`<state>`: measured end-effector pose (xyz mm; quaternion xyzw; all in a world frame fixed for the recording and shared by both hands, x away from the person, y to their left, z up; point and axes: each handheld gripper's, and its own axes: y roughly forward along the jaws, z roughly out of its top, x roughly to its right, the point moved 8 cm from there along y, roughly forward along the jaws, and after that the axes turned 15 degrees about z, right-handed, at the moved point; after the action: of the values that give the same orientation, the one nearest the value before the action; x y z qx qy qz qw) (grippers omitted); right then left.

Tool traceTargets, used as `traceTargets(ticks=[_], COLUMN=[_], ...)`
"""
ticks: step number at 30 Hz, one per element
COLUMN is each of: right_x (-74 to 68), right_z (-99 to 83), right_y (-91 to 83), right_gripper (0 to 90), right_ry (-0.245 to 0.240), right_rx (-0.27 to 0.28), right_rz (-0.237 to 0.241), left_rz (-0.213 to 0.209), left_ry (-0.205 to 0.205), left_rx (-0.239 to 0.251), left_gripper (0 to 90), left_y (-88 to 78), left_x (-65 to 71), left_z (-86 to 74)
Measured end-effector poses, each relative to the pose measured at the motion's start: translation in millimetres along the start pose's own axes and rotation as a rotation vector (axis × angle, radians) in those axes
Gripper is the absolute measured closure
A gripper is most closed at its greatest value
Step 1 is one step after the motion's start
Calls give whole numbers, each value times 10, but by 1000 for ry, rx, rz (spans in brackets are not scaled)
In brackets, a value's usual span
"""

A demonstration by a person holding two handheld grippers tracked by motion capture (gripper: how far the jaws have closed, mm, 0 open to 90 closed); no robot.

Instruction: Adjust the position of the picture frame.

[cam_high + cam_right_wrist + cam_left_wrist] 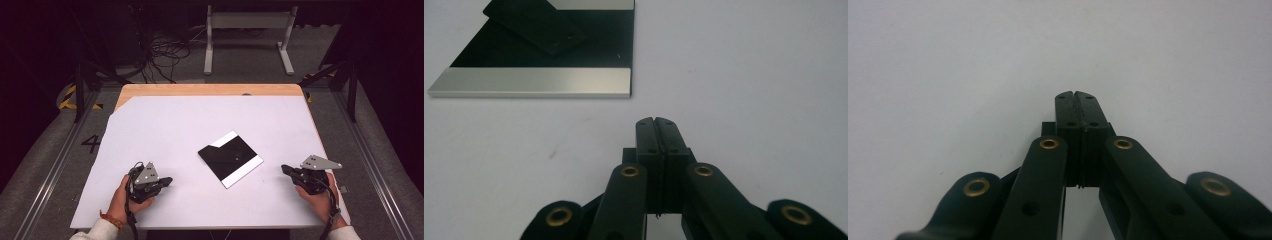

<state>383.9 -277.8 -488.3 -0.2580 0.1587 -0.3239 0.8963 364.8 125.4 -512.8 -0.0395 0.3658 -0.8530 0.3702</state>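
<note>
both grippers, left [167, 181] and right [285, 169], sit fully closed and empty (flat black-and-silver plate [231, 158] at twelve o'clock), so pinching its thin edge may just skid it.

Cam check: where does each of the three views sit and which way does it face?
High view: above the near table edge, facing forward and down; both hands, left gripper, right gripper, black plate on the white sheet.
Left gripper view: on the left gripper, along its shut jaws at bare sheet.
Right gripper view: on the right gripper, along its shut jaws toward the plate.
Shared: high and right gripper views both show the plate.
</note>
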Motion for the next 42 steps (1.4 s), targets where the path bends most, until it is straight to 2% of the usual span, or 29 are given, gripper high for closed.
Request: traceTargets(ticks=[3, 6, 10, 12, 13, 15, 18, 21, 25, 26, 28, 30, 32, 35, 37, 40, 42], right_x=[2, 3, -29, -70, -70, -132, -154, -170, -145, -132, -83, -38, -20, -28, -76, -64, -51], right_z=[73, 120, 189, 184, 184, 173, 182, 214, 241, 251, 265, 257, 248, 247, 245, 207, 195], right_y=[108, 170, 281, 323, 323, 378, 403, 462, 545, 558, 590, 620, 630, 631, 615, 638, 648], right_gripper=[900, 900, 900, 900, 900, 900, 900, 900, 900, 900, 900, 900, 900, 900, 900, 900, 900], right_ry=[-9, -11, -12, -16, -16, -26, -21, -21, -15, -12, -12, 7, 4, -8, -18, -19, -14], right_rx=[-10, -10, -17, -30, -30, -51, -52, -59, -75, -75, -83, -83, -90, -97, -103, -126, -126], right_rz=[7, 10, 33, 46, 46, 52, 54, 49, 17, 9, -16, -19, -29, -18, 18, -10, -7], left_rz=[-7, -12, -14, -12, -12, -9, -3, 15, 34, 29, 32, 28, 39, 34, 25, 12, 8], left_ry=[10, 3, -28, -20, -20, -41, -44, -74, -126, -132, -133, -136, -125, -117, -116, -114, -100], left_rx=[-4, 1, 18, 21, 21, 26, 21, 26, 33, 17, 8, 4, -8, -19, -26, -27, -28], left_gripper=[897, 897, 896, 896, 897, 897, 898, 897, 897, 897, 897, 896, 896, 886, 876, 867, 872], left_y=[75, 131, 277, 369, 369, 516, 602, 739, 876, 932, 995, 1039, 1086, 1111, 1111, 1114, 1116], left_x=[29, 25, -49, -78, -78, -154, -197, -289, -391, -404, -416, -419, -416, -403, -394, -375, -359], left_z=[63, 115, 269, 367, 367, 513, 576, 672, 730, 733, 751, 770, 791, 808, 812, 821, 827])
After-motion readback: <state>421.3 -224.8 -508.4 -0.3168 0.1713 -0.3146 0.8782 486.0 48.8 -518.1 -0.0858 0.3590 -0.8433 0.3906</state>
